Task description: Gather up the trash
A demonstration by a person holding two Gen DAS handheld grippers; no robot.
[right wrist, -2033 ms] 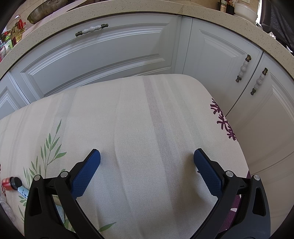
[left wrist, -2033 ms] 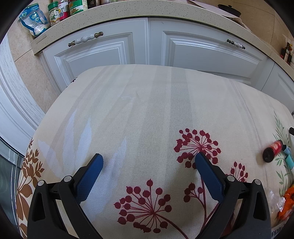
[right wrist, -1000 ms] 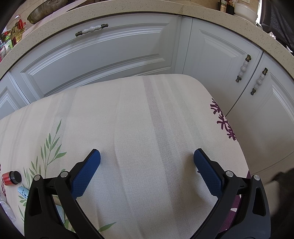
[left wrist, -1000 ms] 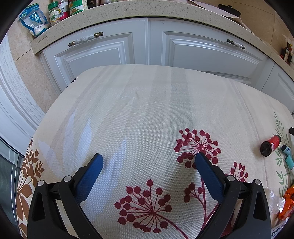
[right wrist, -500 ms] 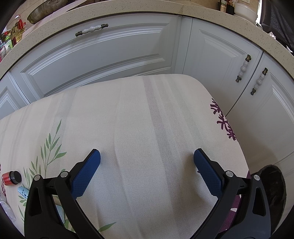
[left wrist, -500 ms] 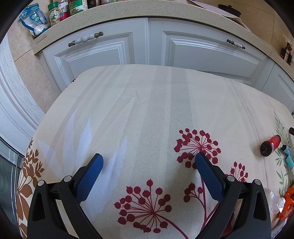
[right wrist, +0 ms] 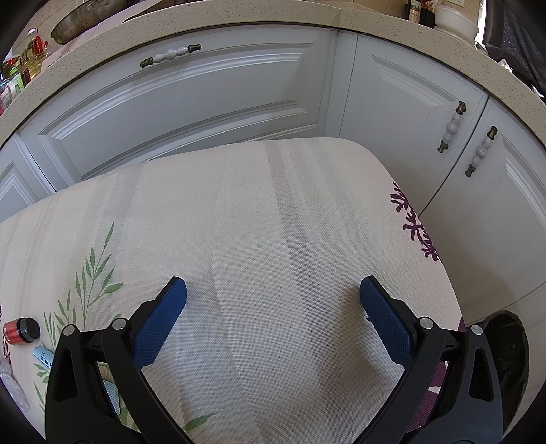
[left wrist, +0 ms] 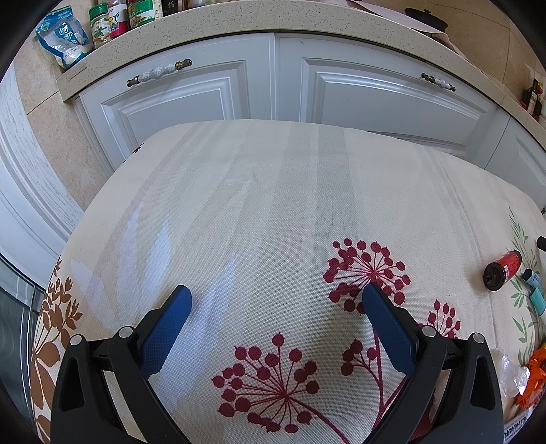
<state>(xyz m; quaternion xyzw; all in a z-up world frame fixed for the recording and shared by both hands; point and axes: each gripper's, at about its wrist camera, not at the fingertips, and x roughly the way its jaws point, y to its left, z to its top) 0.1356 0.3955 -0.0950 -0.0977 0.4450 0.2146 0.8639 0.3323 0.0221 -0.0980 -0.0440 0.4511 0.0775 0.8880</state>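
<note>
A small red bottle with a black cap point(left wrist: 502, 270) lies on the table's floral cloth point(left wrist: 273, 211) at the right edge; it also shows in the right wrist view point(right wrist: 21, 330) at far left. A light blue tube point(left wrist: 533, 287) lies beside it, also seen in the right wrist view point(right wrist: 43, 356). Clear crumpled plastic point(left wrist: 508, 372) and an orange wrapper point(left wrist: 532, 379) lie at the lower right. A black trash bin point(right wrist: 508, 358) stands on the floor right of the table. My left gripper point(left wrist: 275, 302) and right gripper point(right wrist: 273, 295) are open and empty above the cloth.
White kitchen cabinets point(left wrist: 273, 85) stand just behind the table under a speckled countertop point(left wrist: 239, 20) with jars and a bag point(left wrist: 65, 37). More cabinet doors point(right wrist: 477, 170) are close on the right.
The red bottle rolled slightly two seconds ago and now lies still. The black trash bin has come into the right wrist view beside the table. Both grippers have stayed put.
</note>
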